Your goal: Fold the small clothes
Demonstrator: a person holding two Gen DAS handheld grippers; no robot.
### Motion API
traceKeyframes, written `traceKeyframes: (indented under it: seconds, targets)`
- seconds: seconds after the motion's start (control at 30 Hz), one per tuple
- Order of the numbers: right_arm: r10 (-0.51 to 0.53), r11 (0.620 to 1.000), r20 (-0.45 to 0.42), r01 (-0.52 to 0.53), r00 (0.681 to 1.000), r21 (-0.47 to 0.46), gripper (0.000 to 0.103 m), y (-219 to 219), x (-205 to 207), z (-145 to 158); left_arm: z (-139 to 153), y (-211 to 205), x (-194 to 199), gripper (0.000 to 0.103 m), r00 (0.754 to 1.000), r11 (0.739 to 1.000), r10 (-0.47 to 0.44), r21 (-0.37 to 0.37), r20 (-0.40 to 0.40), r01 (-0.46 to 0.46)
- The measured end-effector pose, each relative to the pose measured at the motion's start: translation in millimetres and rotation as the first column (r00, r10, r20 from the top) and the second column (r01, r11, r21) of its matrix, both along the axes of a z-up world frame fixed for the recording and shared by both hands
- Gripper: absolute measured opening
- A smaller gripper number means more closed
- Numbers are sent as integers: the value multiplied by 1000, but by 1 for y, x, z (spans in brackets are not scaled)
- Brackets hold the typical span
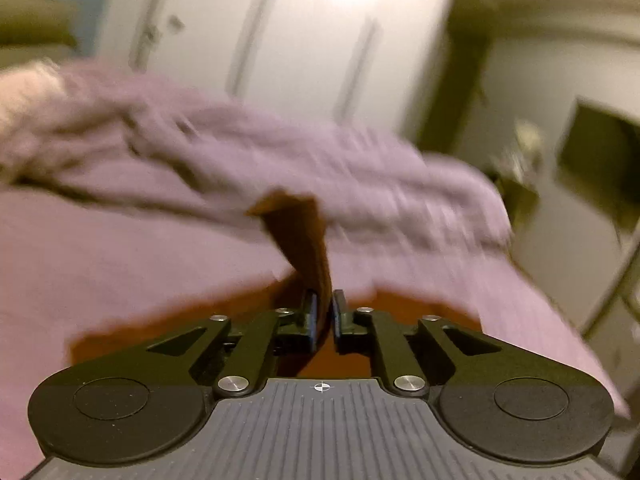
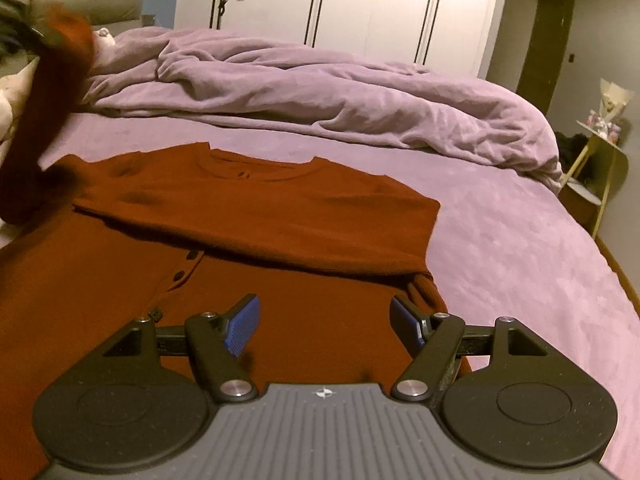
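Now the left gripper [image 1: 324, 312] pinches a sleeve [image 1: 300, 236] of the rust-red cardigan [image 2: 248, 216] spread on the purple bed [image 2: 520, 248], while the right gripper [image 2: 326, 322] hovers over its hem, fingers [image 2: 242, 326] wide apart.

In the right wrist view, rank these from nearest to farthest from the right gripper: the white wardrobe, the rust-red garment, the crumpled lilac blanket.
From the right gripper, nearest first:
1. Rust-red garment, spread on the bed directly under and ahead of the open jaws.
2. Crumpled lilac blanket, heaped across the bed beyond the garment.
3. White wardrobe, against the back wall behind the bed.
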State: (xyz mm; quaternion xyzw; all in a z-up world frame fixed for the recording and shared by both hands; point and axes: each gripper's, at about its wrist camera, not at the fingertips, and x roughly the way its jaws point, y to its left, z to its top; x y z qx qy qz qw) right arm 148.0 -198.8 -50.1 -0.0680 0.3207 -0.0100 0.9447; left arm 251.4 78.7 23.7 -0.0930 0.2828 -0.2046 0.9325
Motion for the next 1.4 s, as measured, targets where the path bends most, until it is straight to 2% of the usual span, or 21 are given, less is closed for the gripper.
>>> traceKeyframes:
  seconds: [0.03,0.1,0.17,0.27,0.3,0.33,0.43,0.53,0.63,0.7,0.77,0.83,0.87,0.93,1.03,1.1,1.17,1.27,1.4]
  targets:
    - [2,1000,1,-2,1000,1,72,-2,-1,0,-18,-16,1,27,998,999,-34,19,-62,35]
    - [7,1000,-6,-7,1000,1,72,-6,0,0,-47,-30,-8,25,987,997,-54,50,-148,62]
    - [17,999,-6,-16,1000,30,72,-12,3,2,-65,-27,-22,28,983,994,-26,96,-181,44]
    - [43,989,-21,-40,999,142,72,-20,17,5,-76,-12,-45,30,978,978,70,204,-195,-30]
    - [56,981,-27,-50,998,189,72,-21,25,7,-78,-3,-49,34,975,970,103,237,-195,-55]
    - [73,968,-35,-63,997,244,71,-20,34,8,-80,6,-52,37,971,960,141,267,-193,-86]
    - [140,903,-51,-106,989,416,67,-13,65,8,-78,24,-48,38,955,926,222,351,-199,-142]
    - [195,837,-90,-118,977,534,67,1,101,1,-82,34,-41,39,945,914,257,369,-203,-169]
    - [222,788,-152,-86,963,609,67,13,130,-10,-87,47,-41,40,934,922,276,338,-228,-190]
    - [222,778,-187,-59,957,625,67,22,143,-18,-90,52,-43,41,932,924,283,327,-227,-201]
    - [238,769,-214,-49,947,638,55,32,152,-27,-91,55,-44,46,931,922,289,327,-222,-208]
    - [232,793,-233,-45,945,608,15,43,158,-30,-92,56,-44,48,930,922,291,325,-226,-209]
    - [225,810,-233,-49,946,585,6,47,160,-29,-92,54,-42,48,929,922,293,325,-226,-211]
    - [212,846,-182,-87,960,526,6,48,154,-15,-91,55,-41,48,927,919,302,326,-221,-221]
    - [172,882,-38,-137,984,452,5,36,138,20,-87,54,-38,48,926,912,318,332,-201,-241]
    - [108,920,43,-116,993,374,5,19,127,36,-86,51,-33,48,925,908,328,333,-192,-253]
    - [17,954,79,-39,997,296,5,-4,120,40,-85,45,-27,48,924,907,334,333,-188,-260]
    - [-78,958,14,72,997,276,6,-44,124,22,-88,35,-17,48,925,914,322,320,-201,-248]
    - [-92,917,-146,141,985,374,10,-80,129,-13,-95,27,-7,48,916,906,336,339,-220,-251]
